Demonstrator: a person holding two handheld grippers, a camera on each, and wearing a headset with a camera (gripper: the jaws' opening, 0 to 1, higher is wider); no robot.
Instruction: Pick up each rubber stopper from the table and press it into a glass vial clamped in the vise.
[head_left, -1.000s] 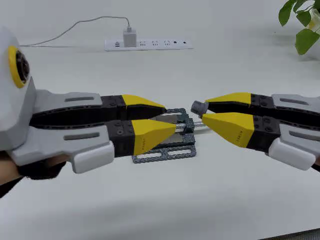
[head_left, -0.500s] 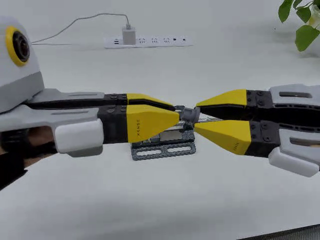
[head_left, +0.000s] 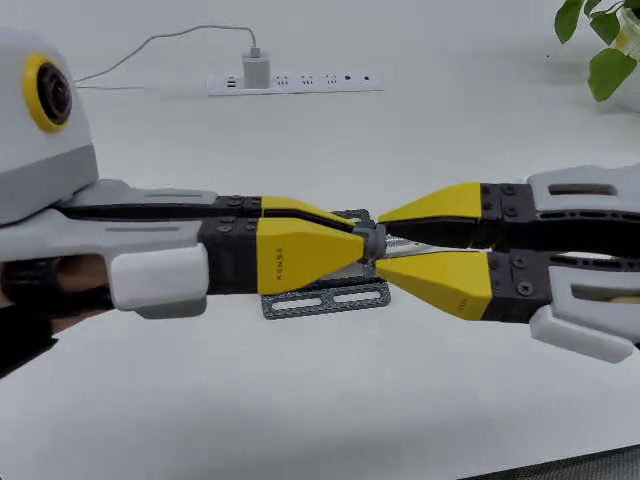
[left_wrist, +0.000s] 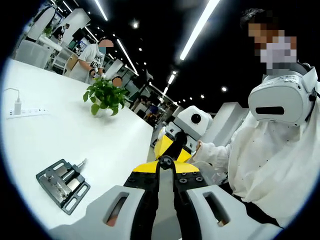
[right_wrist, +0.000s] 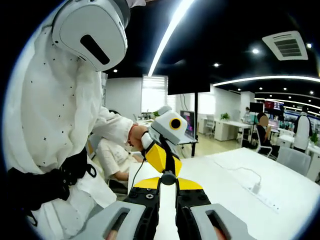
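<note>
Your left hand-held gripper (head_left: 360, 238) comes in from the left and your right hand-held gripper (head_left: 385, 243) from the right. They meet tip to tip above the counter (head_left: 300, 400), roughly level with each other. The grey rubber stopper (head_left: 373, 240) sits between the two sets of yellow tips, lifted off the counter, just above the vise (head_left: 328, 298).

Left jaws: narrow, drawn in on the stopper. In the left gripper view the stopper (left_wrist: 165, 161) is a dark round piece seated at the apex of the tips.

Right jaws: a small gap, with the tips just above and below the stopper's right end. In the right gripper view the stopper (right_wrist: 168, 177) sits at the tips in the same way. You cannot tell whether the right jaws pinch it or only bracket it.

A silvery rod (head_left: 402, 247) shows in the gap between the right jaws. Whether it belongs to the vise cannot be told.

Vise: dark metal, flat on the counter, slotted base plate towards you. In the head view its upper part is hidden behind the two grippers. In the left gripper view the vise (left_wrist: 62, 182) lies low and to the left, well apart from the tips, and too small to tell what it clamps.

Far side of the counter: a white power strip (head_left: 295, 83) with a white charger (head_left: 256, 70) plugged in. The green leaves of a plant (head_left: 600, 50) show at the upper right corner.
</note>
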